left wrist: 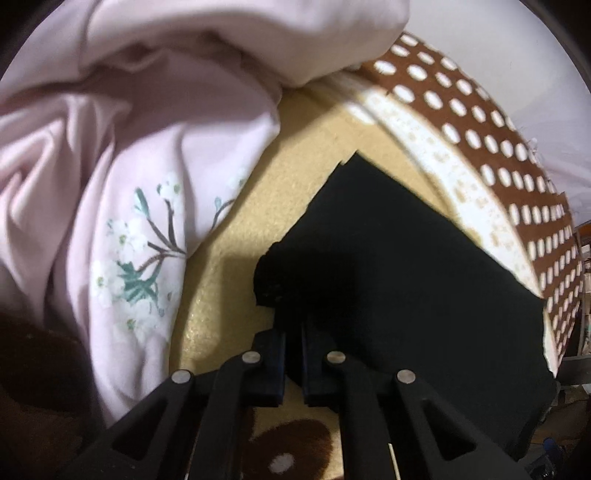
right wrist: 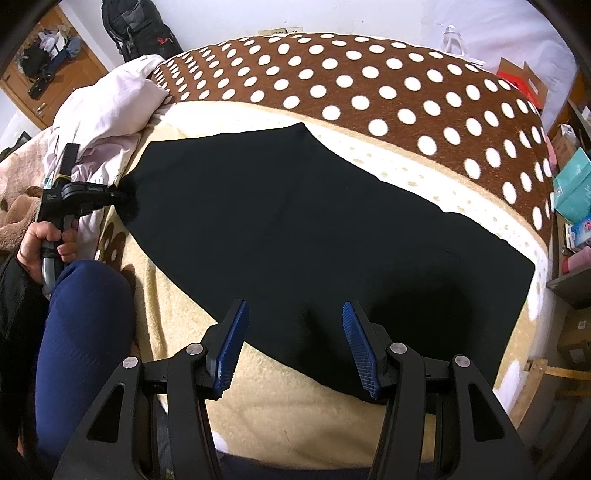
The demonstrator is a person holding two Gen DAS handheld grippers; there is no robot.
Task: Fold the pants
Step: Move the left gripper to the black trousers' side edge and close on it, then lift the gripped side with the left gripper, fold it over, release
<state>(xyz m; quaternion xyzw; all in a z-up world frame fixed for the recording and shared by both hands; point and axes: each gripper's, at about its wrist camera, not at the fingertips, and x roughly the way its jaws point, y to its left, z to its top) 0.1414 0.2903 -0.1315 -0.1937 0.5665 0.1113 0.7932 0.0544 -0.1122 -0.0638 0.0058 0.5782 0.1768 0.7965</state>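
Cream fleece blanket (right wrist: 295, 424) carries the flat black cloth pants (right wrist: 295, 221), long axis left-right: left gripper (left wrist: 293, 332) pinches their bunched left end, right gripper (right wrist: 293, 343) hangs half-open above the near edge.

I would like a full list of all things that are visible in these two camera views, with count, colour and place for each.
pants: one, black, spread flat on the blanket.
blanket: one, cream with a brown band of white dots, covering the bed.
pink bedding: one heap, pale pink with a flower print, beside the pants' corner.
backpack: one, black, against the far wall.
boxes: several, teal, red and other colours, on shelves at the right view's right edge.
leg: one, in dark blue cloth, near the pants' edge.
hand: one, holding the left gripper's handle.
left gripper: one, black, shut on the pants' corner.
right gripper: one, black with blue pads, open above the pants.
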